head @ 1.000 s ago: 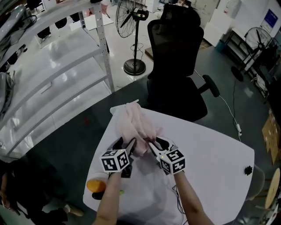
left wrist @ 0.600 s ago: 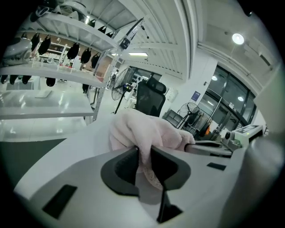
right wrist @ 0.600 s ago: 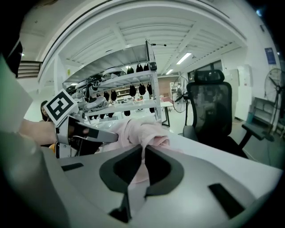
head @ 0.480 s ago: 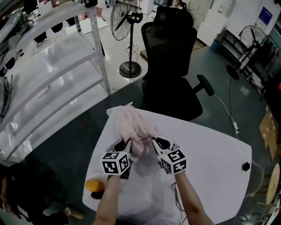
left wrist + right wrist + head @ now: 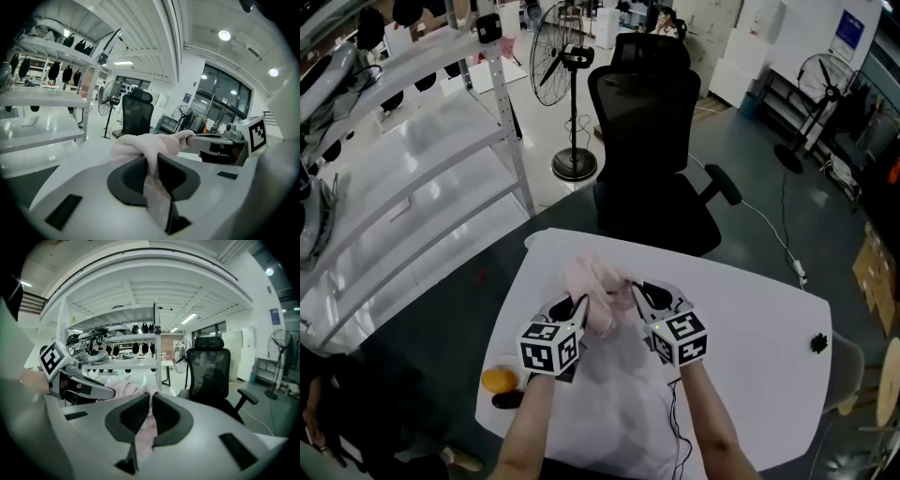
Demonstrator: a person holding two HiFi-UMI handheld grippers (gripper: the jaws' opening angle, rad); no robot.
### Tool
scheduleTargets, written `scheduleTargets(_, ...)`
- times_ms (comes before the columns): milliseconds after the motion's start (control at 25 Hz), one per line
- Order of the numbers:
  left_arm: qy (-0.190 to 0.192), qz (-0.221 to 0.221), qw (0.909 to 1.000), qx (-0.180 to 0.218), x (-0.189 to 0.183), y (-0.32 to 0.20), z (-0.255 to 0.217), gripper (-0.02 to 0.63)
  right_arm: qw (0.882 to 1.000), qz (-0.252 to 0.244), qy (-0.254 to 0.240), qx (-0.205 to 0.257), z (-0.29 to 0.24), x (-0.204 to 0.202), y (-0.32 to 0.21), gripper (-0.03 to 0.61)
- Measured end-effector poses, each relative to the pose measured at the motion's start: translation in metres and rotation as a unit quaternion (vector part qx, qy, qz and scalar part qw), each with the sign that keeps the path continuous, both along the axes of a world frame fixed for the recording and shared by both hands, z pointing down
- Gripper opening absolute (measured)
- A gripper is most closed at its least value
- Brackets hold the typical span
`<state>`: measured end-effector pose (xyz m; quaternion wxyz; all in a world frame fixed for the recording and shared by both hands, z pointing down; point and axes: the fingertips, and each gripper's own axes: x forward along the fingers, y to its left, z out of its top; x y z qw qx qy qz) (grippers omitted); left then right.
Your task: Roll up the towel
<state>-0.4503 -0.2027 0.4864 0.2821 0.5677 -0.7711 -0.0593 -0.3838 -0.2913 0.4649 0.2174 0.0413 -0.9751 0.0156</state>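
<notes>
As I held them over the white counter [image 5: 750, 323], my L gripper [image 5: 579, 309], jaws just closed, & R gripper [image 5: 637, 298] were each clamped on the crumpled pale-pink towel [image 5: 596, 284] bunched between them.

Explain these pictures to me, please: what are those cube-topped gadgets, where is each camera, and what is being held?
No robot here: a person holds a hand-operated claw in each hand; the patterned cubes are part of them. The wide picture comes from a camera on the person's head, looking down at a white table. The other two come from cameras riding on each claw, looking along its jaws. The left claw, whose jaws have just been closing, and the right claw each pinch a fold of a pink towel. An orange object and a small dark thing sit near the table's edge. A black office chair stands behind.
</notes>
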Motion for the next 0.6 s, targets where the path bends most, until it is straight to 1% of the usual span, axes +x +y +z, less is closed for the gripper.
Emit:
scheduleTargets(160, -0.032, 0.025, 0.9991, 0.008, 0.029, -0.002, -0.032, 0.072, 1.000, 0.001, -0.019, 0.016, -0.032, 0.030, 0.001, 0.026)
scheduleTargets(280, -0.048, 0.042, 0.9978, 0.012, 0.061, -0.003, -0.051, 0.072, 0.999, 0.006, -0.027, 0.026, -0.051, 0.063, 0.002, 0.026)
scheduleTargets(600, -0.065, 0.097, 0.9928, 0.025, 0.151, -0.003, -0.075, 0.072, 0.998, 0.028, -0.030, 0.042, -0.077, 0.160, 0.001, 0.026)
